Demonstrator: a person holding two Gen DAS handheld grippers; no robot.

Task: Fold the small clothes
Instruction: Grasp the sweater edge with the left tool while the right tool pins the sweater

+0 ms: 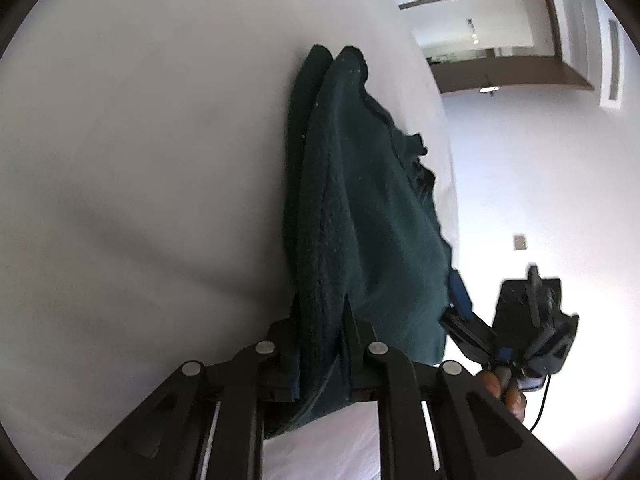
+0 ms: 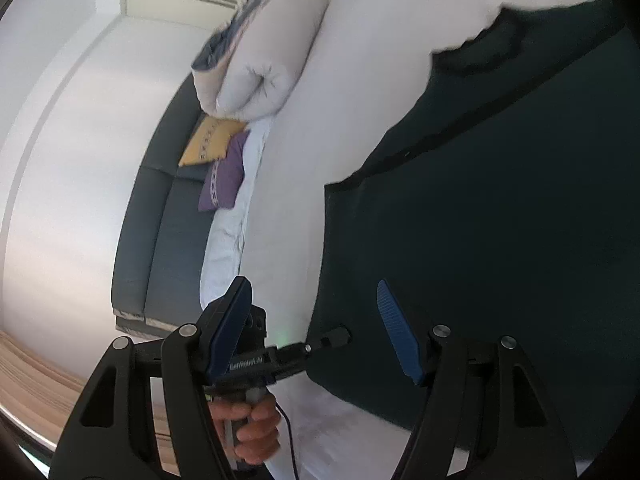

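A dark green fleece garment (image 1: pixel 368 200) lies doubled on the white bed (image 1: pixel 140 160). My left gripper (image 1: pixel 320 312) is shut on its near folded edge, and cloth bunches between the black fingers. In the right wrist view the same garment (image 2: pixel 500 200) spreads dark across the right side. My right gripper (image 2: pixel 316 312) stands open there, its blue pads (image 2: pixel 396 332) wide apart and nothing pressed between them. The garment's edge and the left gripper (image 2: pixel 336 336) lie between them. A hand (image 2: pixel 248 420) holds the left gripper's handle. The right gripper (image 1: pixel 494 294) also shows beside the garment's right edge.
A rolled white duvet (image 2: pixel 256 80) lies at the far end of the bed (image 2: pixel 340 100). Beside the bed stands a dark sofa (image 2: pixel 160 240) with a yellow cushion (image 2: pixel 208 140) and a purple cushion (image 2: pixel 224 176). Wooden floor (image 2: pixel 24 384) shows below. A doorway (image 1: pixel 480 40) is beyond the bed.
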